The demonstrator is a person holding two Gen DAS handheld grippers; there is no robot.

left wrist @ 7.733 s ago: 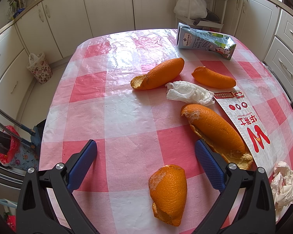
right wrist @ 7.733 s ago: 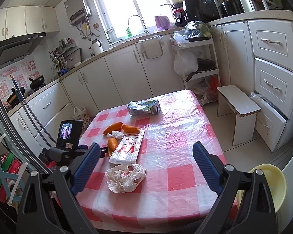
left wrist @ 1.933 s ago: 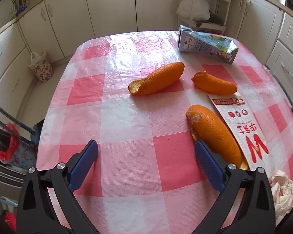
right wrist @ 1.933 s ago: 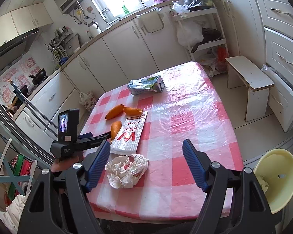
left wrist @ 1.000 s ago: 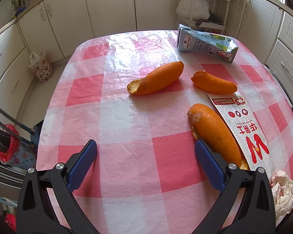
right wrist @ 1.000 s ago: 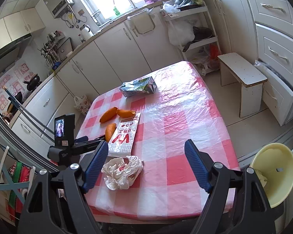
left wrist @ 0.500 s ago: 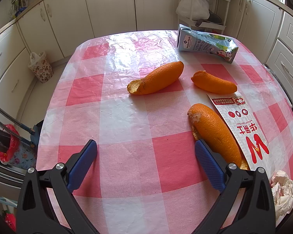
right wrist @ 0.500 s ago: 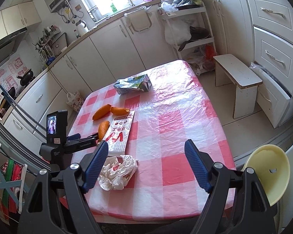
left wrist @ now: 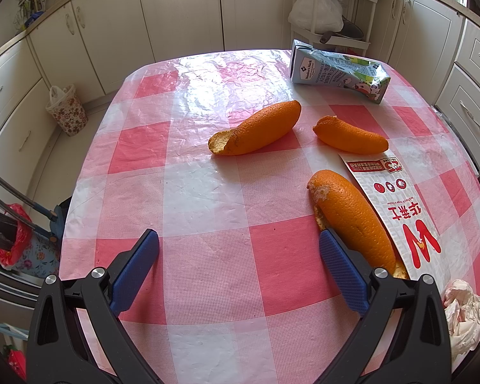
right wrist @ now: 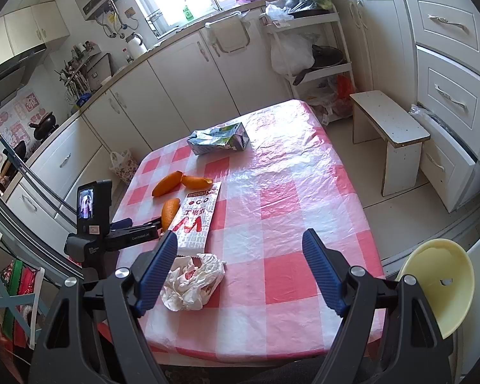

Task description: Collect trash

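3 orange peels, a crumpled tissue, a flattened carton and wrapper on the table.

My left gripper has black plastic arms with triangle-shaped holes, silver round screws at the joints, and blue pads with a fine ribbed surface. My right gripper looks the same. On the left one I see from the side a small black camera box with a lit screen and small white lettering.
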